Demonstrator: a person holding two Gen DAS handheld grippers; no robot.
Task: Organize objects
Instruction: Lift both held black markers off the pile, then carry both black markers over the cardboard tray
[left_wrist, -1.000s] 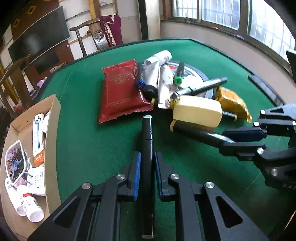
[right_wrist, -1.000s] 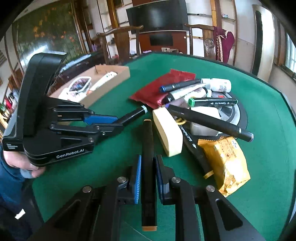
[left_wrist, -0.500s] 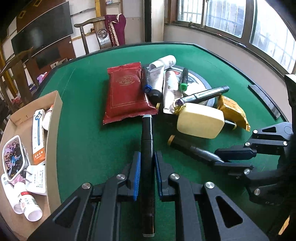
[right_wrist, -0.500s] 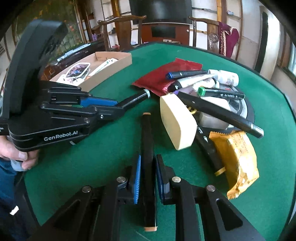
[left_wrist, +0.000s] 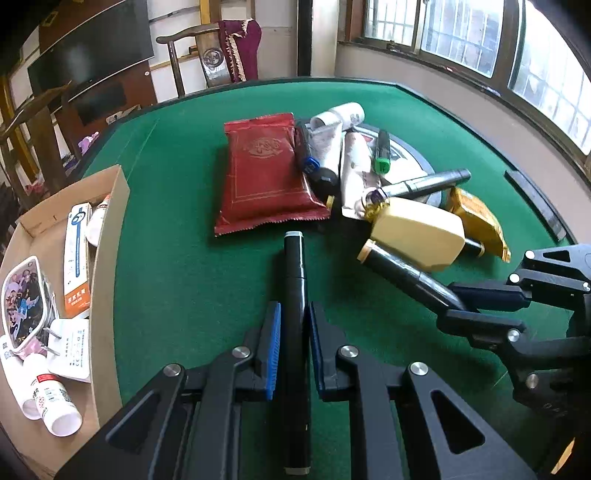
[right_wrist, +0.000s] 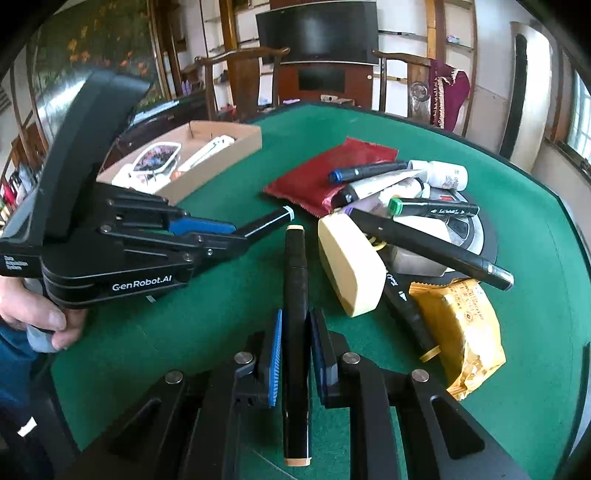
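My left gripper (left_wrist: 293, 325) is clamped tight on a black marker with a grey-white end cap (left_wrist: 294, 291), the blue pads (left_wrist: 274, 347) pressing both sides of its barrel, which points out over the green felt table (left_wrist: 177, 266). My right gripper (right_wrist: 295, 332) is closed the same way on a black marker with a tan end cap (right_wrist: 295, 288); its jaws flickered slightly apart and closed again just now, with the marker between them throughout. Both markers are off the felt, their tips near each other in front of the pile. That pile holds a red foil pouch (left_wrist: 264, 173), a cream-yellow soap-shaped block (left_wrist: 419, 236), a yellow snack packet (left_wrist: 476, 221), 1 green-capped marker (right_wrist: 432, 208), 1 blue-capped marker (right_wrist: 364, 171), a white pill bottle (right_wrist: 441, 175) and some tubes. A cardboard box (left_wrist: 109, 258) at the table's left edge already contains small cartons and bottles. A hand (right_wrist: 35, 317) grips the left gripper's handle.
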